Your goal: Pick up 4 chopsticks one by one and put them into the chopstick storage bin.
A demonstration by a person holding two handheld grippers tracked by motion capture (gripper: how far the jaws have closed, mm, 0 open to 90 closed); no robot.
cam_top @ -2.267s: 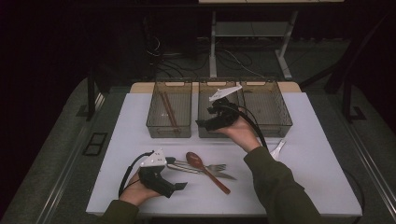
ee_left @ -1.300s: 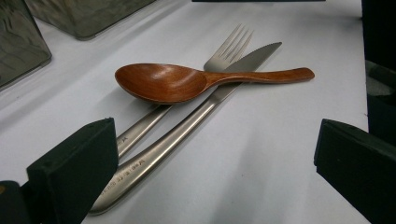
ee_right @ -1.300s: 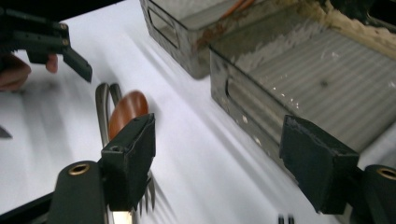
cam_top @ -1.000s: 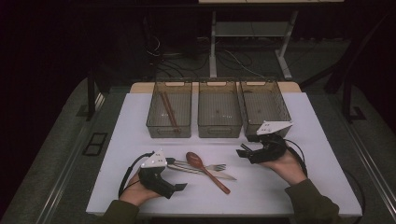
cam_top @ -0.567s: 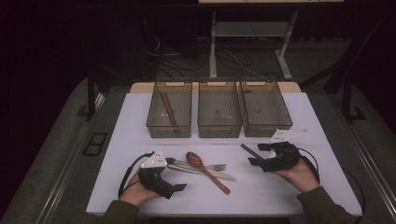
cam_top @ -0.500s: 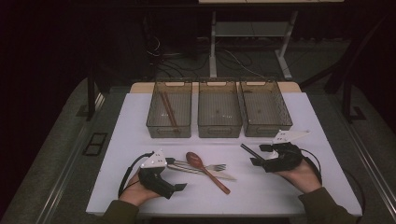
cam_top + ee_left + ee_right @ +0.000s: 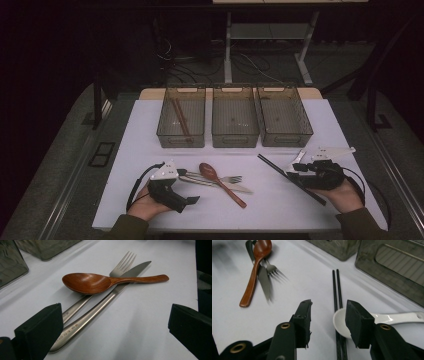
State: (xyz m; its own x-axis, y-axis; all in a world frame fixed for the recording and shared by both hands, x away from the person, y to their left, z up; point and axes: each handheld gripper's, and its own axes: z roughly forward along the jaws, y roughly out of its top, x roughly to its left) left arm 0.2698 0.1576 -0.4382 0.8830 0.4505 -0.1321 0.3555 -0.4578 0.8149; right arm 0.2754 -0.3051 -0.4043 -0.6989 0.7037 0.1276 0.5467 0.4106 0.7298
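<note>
2 Tools Low Over the Near Edge of the Surface

2 tools sit close to the near edge of the white surface (image 7: 150, 125), 1 toward each near corner. The right tool (image 7: 328, 312) hovers with its jaws apart and nothing between them, over a pair of black chopsticks (image 7: 336, 290) that lies slanted near the right edge. A white ceramic spoon (image 7: 387, 317) lies just beside the chopsticks, its bowl touching them under the right-hand jaw. The left tool (image 7: 112, 322) rests toward the near left corner, jaws wide apart and holding nothing. Just ahead of it lies a wooden spoon (image 7: 100, 282), crossed on top of a metal fork (image 7: 120, 267) and a metal knife (image 7: 100, 307), all 3 touching, around the middle of the near edge. 3 clear bins (image 7: 235, 136) stand in a row along the far edge; the left 1 holds brown chopsticks (image 7: 180, 117).
</note>
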